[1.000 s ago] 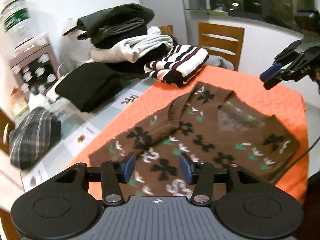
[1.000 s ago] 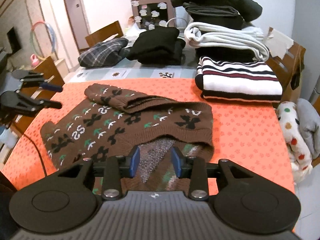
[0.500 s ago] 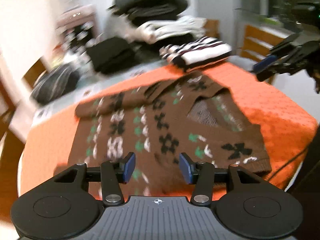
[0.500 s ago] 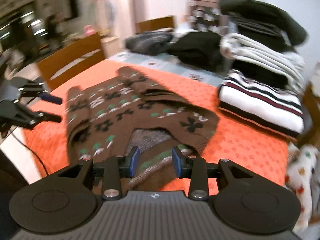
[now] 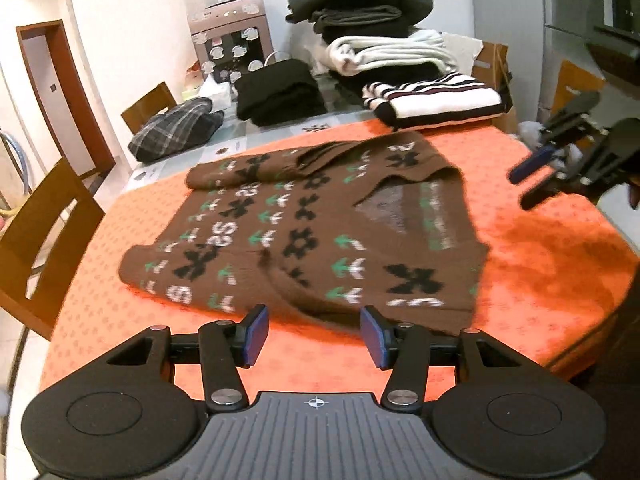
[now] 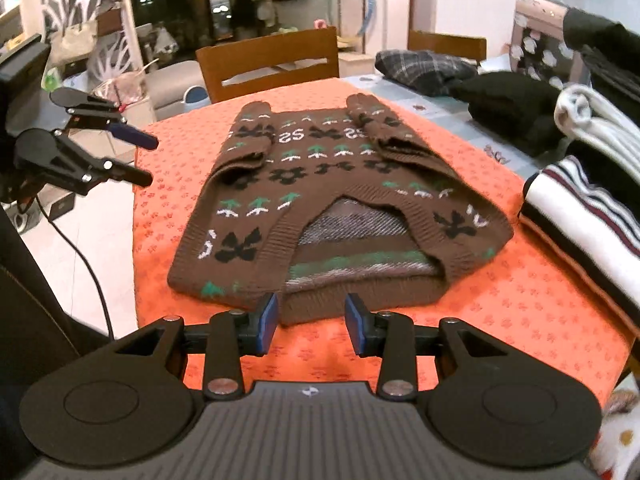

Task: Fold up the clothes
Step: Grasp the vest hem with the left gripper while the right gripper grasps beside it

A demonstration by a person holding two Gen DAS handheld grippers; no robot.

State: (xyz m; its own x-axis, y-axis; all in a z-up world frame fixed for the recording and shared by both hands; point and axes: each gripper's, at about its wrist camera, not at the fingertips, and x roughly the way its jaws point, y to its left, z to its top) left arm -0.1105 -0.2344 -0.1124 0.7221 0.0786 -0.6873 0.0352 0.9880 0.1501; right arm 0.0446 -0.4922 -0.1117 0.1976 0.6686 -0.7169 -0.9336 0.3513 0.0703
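A brown patterned sweater [image 5: 304, 236] lies flat on the orange tablecloth [image 5: 540, 248], both sleeves folded in over its body; it also shows in the right wrist view [image 6: 320, 192]. My left gripper [image 5: 314, 336] is open and empty, just short of the sweater's side edge. It shows at the left of the right wrist view [image 6: 140, 160]. My right gripper [image 6: 311, 326] is open and empty, just short of the collar end. It shows at the right of the left wrist view [image 5: 532, 184].
Folded clothes are stacked at the far side: a striped sweater [image 5: 436, 98], white and dark garments [image 5: 380, 40], a black pile [image 5: 280, 92], a plaid one [image 5: 176, 130]. Wooden chairs [image 6: 268, 64] stand around the table. A cable [image 6: 80, 252] hangs at the table's edge.
Both grippers swung around the table: the left now faces the sweater's side, the right faces its collar end. The sweater has not moved. Both stay open.
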